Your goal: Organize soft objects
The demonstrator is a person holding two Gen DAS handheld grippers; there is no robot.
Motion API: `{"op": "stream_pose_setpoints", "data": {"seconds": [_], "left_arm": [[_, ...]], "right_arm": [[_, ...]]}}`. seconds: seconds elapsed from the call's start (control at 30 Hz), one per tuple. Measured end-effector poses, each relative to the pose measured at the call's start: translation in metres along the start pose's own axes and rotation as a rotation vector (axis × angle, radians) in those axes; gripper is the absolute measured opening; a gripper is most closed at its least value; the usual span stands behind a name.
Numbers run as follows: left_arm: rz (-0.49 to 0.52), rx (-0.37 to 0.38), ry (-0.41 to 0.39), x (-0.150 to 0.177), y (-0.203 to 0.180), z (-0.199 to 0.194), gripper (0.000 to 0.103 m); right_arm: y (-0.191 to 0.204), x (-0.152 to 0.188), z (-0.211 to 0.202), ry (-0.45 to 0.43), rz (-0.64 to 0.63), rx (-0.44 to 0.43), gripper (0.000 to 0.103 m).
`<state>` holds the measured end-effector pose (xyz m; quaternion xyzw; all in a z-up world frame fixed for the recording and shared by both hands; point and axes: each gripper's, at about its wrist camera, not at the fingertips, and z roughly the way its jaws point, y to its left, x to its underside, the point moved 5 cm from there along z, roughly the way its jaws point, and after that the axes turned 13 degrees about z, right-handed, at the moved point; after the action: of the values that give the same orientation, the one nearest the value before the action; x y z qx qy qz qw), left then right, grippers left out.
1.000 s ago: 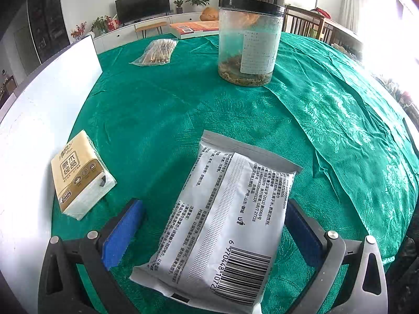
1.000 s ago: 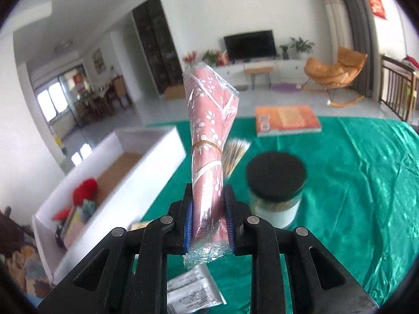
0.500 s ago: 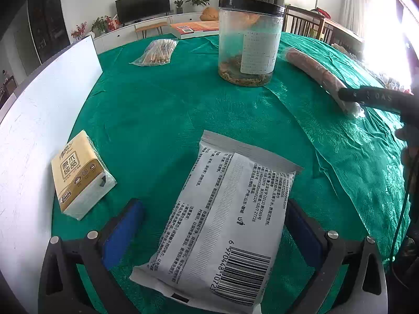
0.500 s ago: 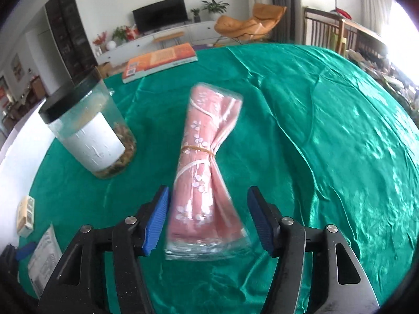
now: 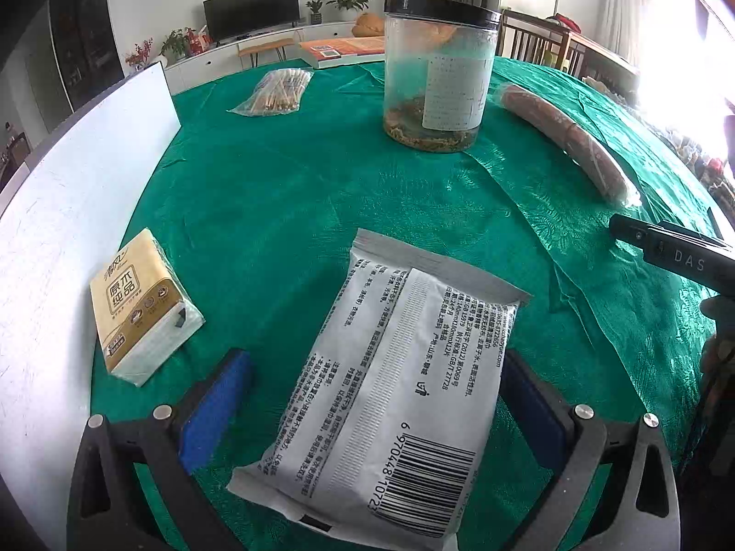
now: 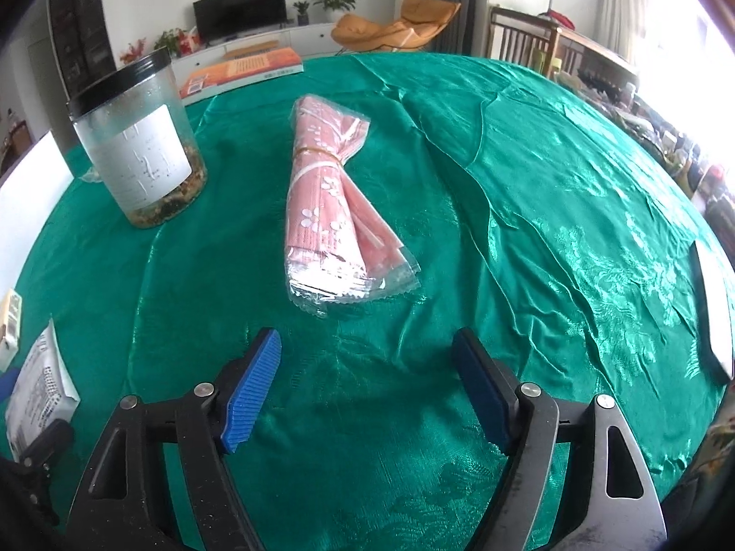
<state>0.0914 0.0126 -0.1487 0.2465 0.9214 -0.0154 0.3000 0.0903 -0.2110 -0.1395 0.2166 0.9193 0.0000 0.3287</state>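
Note:
A white wipes packet (image 5: 390, 390) with a barcode lies flat on the green cloth between the fingers of my left gripper (image 5: 374, 358). That gripper is open and its blue pads stand just off the packet's sides. A pink flowered roll (image 6: 321, 193) in clear wrap, tied with a rubber band, lies on the cloth to the right of the jar. My right gripper (image 6: 367, 340) sits just short of the roll's near end. Its jaws are opening, and only cloth shows between them. The left wrist view shows the roll (image 5: 569, 137) at the right.
A clear jar (image 6: 138, 147) with a black lid stands left of the roll. A yellow tissue pack (image 5: 138, 307) lies beside the white box wall (image 5: 69, 206). A bag of sticks (image 5: 275, 92) and an orange book (image 6: 243, 69) lie at the table's far side.
The right gripper held the pink roll upright in the air; it came down, laid the roll on the cloth, opened and drew back. The left gripper and the packet have not moved.

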Motion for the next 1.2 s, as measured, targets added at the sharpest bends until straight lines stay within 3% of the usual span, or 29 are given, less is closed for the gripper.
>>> {"op": "stream_pose_setpoints", "data": {"seconds": [1.2], "left_arm": [[-0.003, -0.002, 0.000, -0.0001, 0.0000, 0.0001, 0.103]], "right_arm": [[0.0010, 0.0005, 0.0018, -0.013, 0.002, 0.001, 0.085]]}}
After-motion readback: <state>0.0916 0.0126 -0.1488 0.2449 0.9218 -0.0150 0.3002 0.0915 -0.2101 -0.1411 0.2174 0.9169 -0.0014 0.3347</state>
